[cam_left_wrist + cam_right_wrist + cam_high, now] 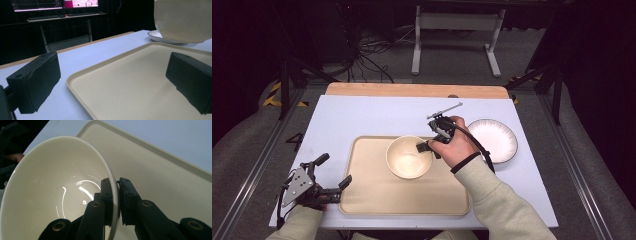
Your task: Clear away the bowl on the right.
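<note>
High view: my right gripper (426, 146) is clamped on the right-hand rim of the cream bowl (408, 157), which sits over the middle of the beige tray (372, 192) on the pale bench (362, 112). A white plate (498, 140) lies on the bench just right of the tray, behind my right hand (457, 145). My left gripper (334, 175) rests at the tray's near left corner, its jaws spread apart and holding nothing.

Left gripper view: my two black jaws stand wide apart, one over the bench, the other over the tray (120, 87). The bowl (182, 20) appears at upper right, its underside raised above the tray floor, with the plate (156, 37) behind it. Monitors (55, 3) glow on a desk in the dark background.

Right gripper view: my jaws are closed on the bowl's rim (113, 187), one pad inside the bowl and one outside. The bowl's glossy interior (55, 195) faces the camera, tilted, with the tray (160, 170) and bench (175, 137) beyond.
</note>
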`<state>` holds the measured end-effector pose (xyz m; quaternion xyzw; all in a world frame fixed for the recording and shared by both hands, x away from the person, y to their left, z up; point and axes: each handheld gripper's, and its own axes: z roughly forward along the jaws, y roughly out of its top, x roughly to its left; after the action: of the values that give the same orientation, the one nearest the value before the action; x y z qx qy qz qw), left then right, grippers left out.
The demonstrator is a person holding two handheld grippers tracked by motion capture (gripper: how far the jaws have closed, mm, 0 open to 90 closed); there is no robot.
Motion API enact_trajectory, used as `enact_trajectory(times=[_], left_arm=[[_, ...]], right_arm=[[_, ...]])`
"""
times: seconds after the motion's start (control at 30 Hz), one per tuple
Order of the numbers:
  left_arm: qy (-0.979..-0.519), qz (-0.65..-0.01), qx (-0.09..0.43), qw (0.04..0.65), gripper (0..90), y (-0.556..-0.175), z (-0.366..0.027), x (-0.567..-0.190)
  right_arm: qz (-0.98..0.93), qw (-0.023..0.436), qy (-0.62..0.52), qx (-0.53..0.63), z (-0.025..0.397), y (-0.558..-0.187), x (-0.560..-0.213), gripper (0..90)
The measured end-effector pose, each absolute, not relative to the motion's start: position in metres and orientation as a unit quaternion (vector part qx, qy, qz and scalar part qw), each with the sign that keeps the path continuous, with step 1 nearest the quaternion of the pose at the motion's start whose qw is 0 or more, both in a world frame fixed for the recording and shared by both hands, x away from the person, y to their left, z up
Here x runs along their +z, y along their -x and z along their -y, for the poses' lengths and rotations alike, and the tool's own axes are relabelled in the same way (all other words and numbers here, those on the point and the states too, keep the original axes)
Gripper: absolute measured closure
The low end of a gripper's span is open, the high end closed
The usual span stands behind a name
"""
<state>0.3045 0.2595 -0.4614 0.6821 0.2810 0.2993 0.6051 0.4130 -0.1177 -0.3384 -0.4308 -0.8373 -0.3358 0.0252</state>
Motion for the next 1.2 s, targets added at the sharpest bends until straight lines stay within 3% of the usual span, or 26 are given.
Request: enact_trajectory(times=[1.2], left_arm=[[-0.682,-0.279,0.298,0.606,0.1,-0.304,-0.26,-0.461]], right_arm=[[0.859,0.018,0.419,-0.294,0.098,-0.431,-0.396,81.6]])
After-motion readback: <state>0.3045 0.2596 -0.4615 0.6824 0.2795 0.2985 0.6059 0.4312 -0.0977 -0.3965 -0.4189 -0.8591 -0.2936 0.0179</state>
